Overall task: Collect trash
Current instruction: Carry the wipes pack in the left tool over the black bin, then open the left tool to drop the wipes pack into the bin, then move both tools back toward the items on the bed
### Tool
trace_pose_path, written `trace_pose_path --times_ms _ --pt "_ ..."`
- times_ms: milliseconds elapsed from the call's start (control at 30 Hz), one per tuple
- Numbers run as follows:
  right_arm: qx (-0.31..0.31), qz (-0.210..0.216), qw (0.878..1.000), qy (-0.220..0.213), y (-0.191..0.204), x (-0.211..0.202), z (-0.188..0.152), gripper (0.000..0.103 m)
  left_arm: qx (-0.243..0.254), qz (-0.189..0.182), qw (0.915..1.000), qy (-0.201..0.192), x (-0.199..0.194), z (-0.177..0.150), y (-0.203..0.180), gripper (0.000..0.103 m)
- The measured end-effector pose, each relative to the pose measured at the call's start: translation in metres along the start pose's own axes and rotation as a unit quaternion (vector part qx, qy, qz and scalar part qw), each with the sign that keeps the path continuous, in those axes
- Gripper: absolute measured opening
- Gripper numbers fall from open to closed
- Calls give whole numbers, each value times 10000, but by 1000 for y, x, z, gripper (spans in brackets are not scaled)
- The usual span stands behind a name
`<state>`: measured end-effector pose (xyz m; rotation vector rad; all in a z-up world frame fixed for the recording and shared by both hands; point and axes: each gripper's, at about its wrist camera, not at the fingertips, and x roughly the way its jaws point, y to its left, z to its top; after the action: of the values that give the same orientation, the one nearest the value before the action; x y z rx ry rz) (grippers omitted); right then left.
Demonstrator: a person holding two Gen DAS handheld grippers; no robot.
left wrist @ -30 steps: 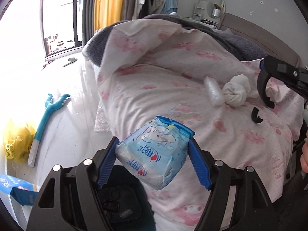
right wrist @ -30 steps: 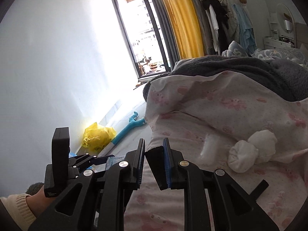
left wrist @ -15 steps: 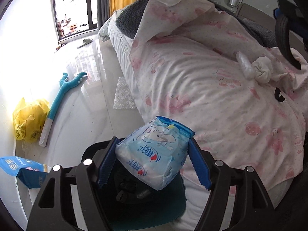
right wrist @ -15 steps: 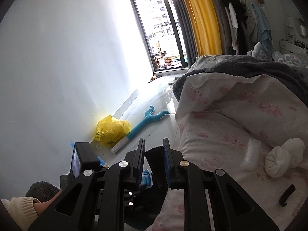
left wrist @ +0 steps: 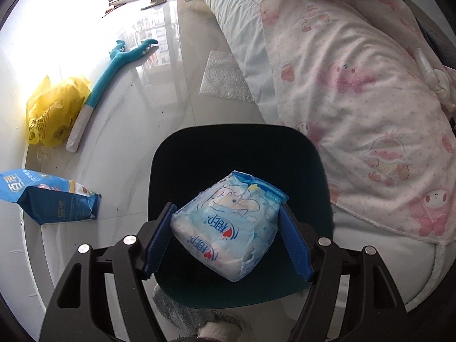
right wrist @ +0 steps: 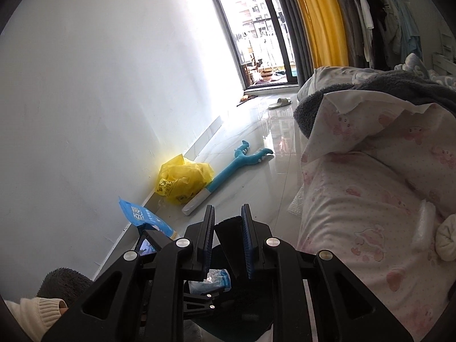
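Left wrist: our left gripper (left wrist: 228, 242) clamped the blue tissue pack (left wrist: 228, 225), long axis slanting across the jaws, torn end up-right, hanging over the dark bin (left wrist: 236, 148); next, we judged, release | Right wrist: our right gripper (right wrist: 228, 242) was clenched, empty.

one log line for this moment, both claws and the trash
left claw: shut on blue tissue pack | pack: above dark bin opening | right claw: shut, empty | release: not yet
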<state>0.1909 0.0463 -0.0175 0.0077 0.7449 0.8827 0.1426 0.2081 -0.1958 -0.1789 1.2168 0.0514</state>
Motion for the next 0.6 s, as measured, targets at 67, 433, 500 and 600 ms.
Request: trace_pose_path --times_ms 67,433,500,600 --pt "-18 11 10000 80 5 7 -1 19 -40 -19 9999 117 3 -4 6 77" --pt "175 38 9986 491 16 46 -10 19 -257 52 9997 24 -15 -14 36 92" --pt "248 23 9979 597 16 55 -14 19 -293 53 9995 -104 -25 -15 42 92" --pt "352 8 9965 760 16 70 -20 19 -324 13 9990 -309 -40 -16 49 92"
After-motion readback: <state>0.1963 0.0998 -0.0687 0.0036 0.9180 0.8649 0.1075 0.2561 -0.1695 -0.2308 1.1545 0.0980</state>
